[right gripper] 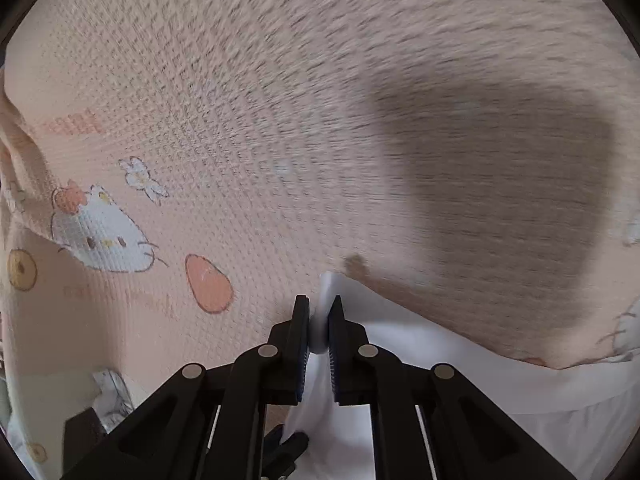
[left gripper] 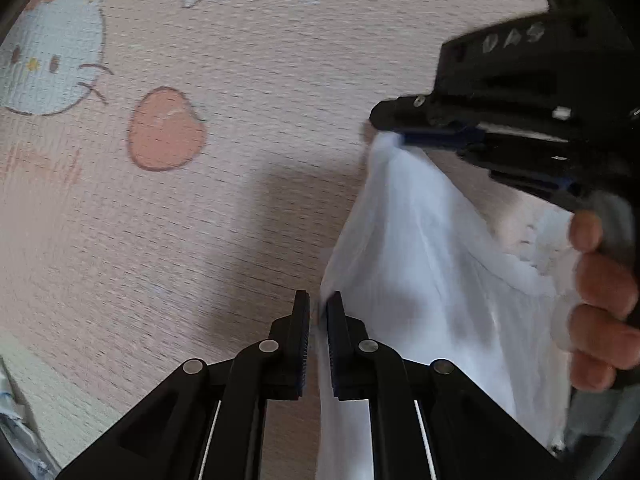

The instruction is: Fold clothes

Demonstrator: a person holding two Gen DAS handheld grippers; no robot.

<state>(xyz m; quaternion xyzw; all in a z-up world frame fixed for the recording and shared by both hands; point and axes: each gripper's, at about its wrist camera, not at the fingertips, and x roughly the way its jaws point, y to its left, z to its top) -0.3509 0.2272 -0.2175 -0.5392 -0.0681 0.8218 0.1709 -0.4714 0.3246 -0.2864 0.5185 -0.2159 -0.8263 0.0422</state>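
Observation:
A white garment (left gripper: 420, 280) hangs in the air above a pink cartoon-print bedsheet (left gripper: 248, 80). My left gripper (left gripper: 318, 312) is shut on one edge of the garment. My right gripper (left gripper: 394, 132) shows at the right in the left wrist view, shut on another corner, with the person's hand (left gripper: 600, 300) on its handle. In the right wrist view, my right gripper (right gripper: 319, 320) is shut on a bunched white corner, and the garment (right gripper: 440, 360) trails down to the right. It casts a large shadow on the sheet.
The bedsheet (right gripper: 240, 120) has a cat face (right gripper: 100, 240), flowers and an orange heart (right gripper: 208, 284) printed on it. A crumpled item (right gripper: 112, 396) lies at the lower left in the right wrist view.

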